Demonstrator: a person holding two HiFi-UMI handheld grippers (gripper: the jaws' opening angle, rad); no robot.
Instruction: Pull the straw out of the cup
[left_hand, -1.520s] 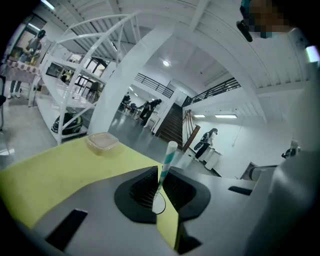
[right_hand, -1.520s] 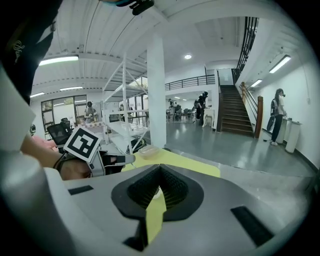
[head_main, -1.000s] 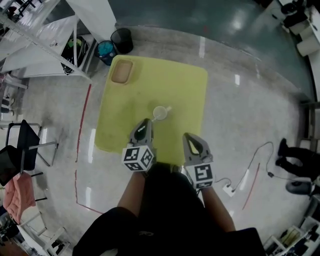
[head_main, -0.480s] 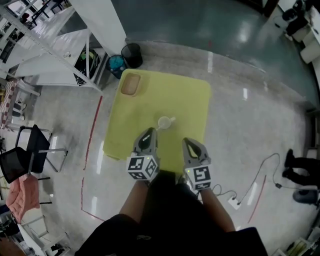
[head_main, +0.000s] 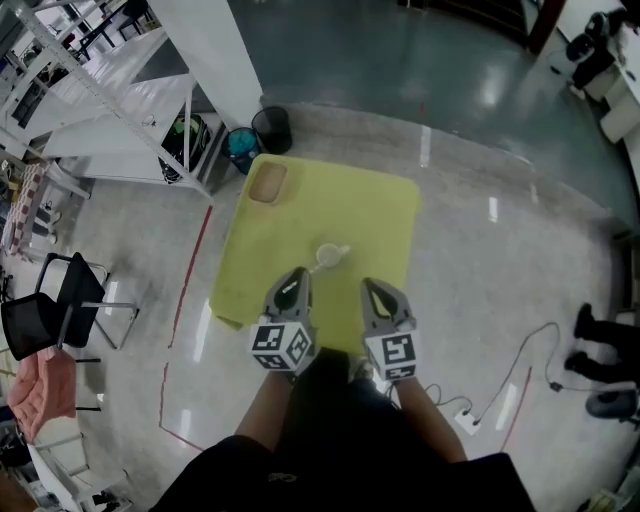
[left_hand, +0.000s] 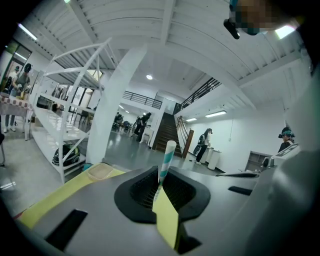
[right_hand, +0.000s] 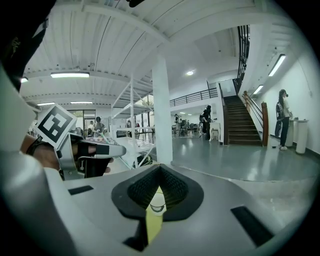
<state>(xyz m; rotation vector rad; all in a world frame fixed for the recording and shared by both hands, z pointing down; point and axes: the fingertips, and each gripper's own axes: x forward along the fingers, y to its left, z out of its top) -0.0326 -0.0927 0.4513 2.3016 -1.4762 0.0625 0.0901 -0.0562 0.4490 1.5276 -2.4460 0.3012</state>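
A teal-and-white striped straw (left_hand: 167, 159) stands upright between the jaws of my left gripper (left_hand: 161, 176), which is shut on it. In the head view the left gripper (head_main: 293, 273) hangs above the front of the yellow table (head_main: 375, 215), short of the pale cup (head_main: 327, 257). The straw is too thin to make out there. To its right, my right gripper (head_main: 372, 286) is shut with nothing in it. Through its jaws (right_hand: 159, 172) the cup (right_hand: 157, 206) shows on the table below, apart from the pads. The left gripper (right_hand: 95, 150) shows at that view's left.
A tan tray (head_main: 267, 182) sits at the table's far left corner. Two round bins (head_main: 272, 128) and white shelving (head_main: 120, 90) stand beyond it. A black chair (head_main: 55, 300) is at the left, and a cable with a power strip (head_main: 465, 418) lies on the floor at the right.
The table and cup look smaller and sit lower in the head view. Both grippers have risen above the table's front, the left one more, still shut on the straw.
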